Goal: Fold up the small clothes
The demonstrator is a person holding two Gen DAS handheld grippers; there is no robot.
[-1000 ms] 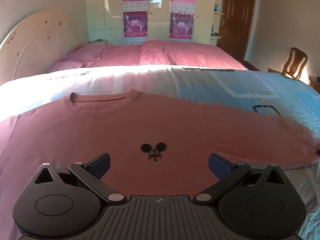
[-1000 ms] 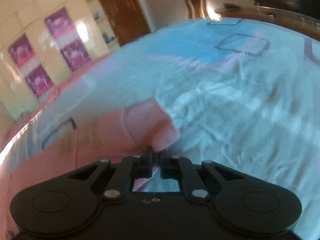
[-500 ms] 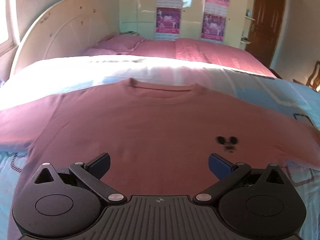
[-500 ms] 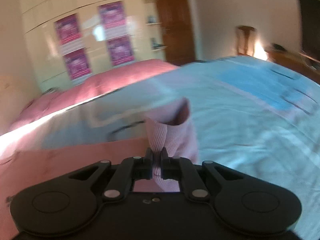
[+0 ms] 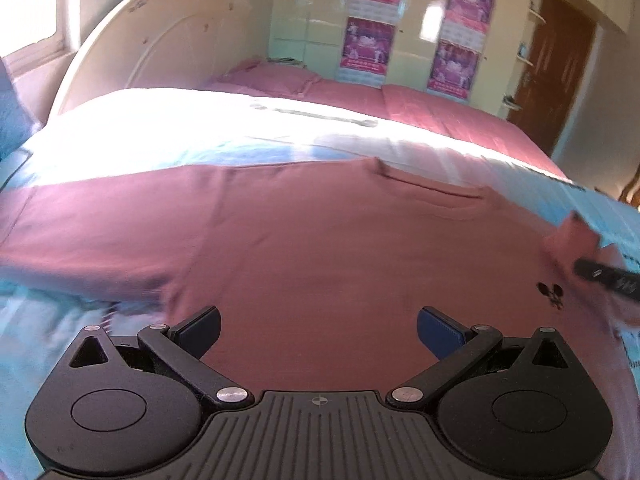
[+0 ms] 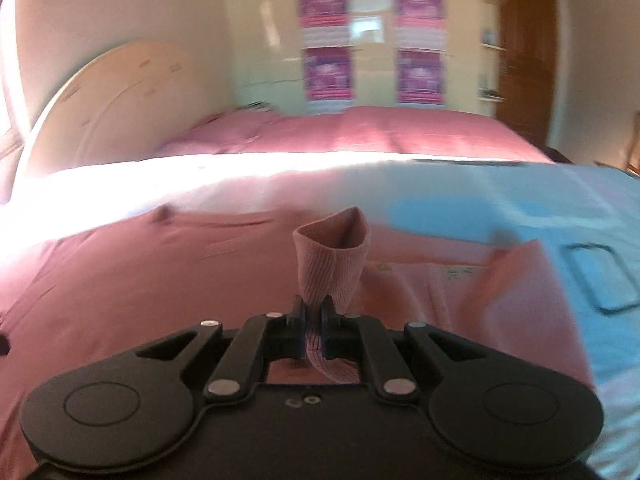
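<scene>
A pink long-sleeved shirt with a small black mouse print lies flat on the bed, collar toward the far side. My left gripper is open and empty just above the shirt's lower middle. My right gripper is shut on the ribbed cuff of the shirt's sleeve and holds it up over the shirt body. The right gripper's tip also shows at the right edge of the left wrist view, with the lifted sleeve beside it.
The shirt lies on a light blue and white bedsheet. A pink blanket and pillow lie beyond, by the cream headboard. A wardrobe with posters and a brown door stand at the back.
My right gripper has carried the sleeve cuff leftward, up and over the shirt body. My left gripper has shifted left along the shirt's lower part, still open.
</scene>
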